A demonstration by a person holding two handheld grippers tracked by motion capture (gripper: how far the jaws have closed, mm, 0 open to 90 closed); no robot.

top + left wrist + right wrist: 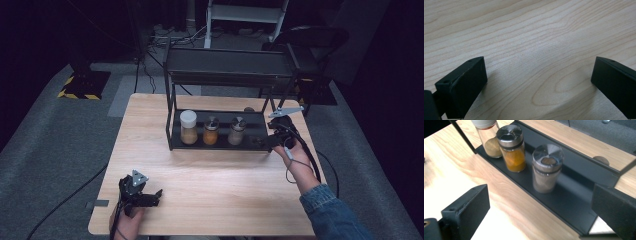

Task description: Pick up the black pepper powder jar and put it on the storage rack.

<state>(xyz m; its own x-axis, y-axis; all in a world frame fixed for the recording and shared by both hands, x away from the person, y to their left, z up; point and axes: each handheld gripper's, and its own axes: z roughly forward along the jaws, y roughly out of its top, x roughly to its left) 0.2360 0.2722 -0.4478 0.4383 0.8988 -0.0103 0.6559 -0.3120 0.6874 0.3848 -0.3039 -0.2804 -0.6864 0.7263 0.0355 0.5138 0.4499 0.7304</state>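
Left gripper, jaws spread, empty, near table's front-left corner. Right gripper, jaws apart, empty, at rack's right end. Nearest jar: probably rigid, smooth, breakable; grasp mid-body.

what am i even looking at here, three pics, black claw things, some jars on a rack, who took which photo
No robot here: a person sits at a wooden table holding a two-jaw tool in each hand. The wide picture comes from a camera above the table. It shows the left hand-held gripper near the table's front edge and the right hand-held gripper at the right end of a black two-tier metal rack.

The other two pictures come from cameras riding on each gripper, looking along its black jaws. The left one looks at bare wood. The right one looks at three spice jars on the rack's bottom shelf: a white-capped jar, an orange spice jar and a metal-lidded jar.

Both grippers are open and hold nothing.
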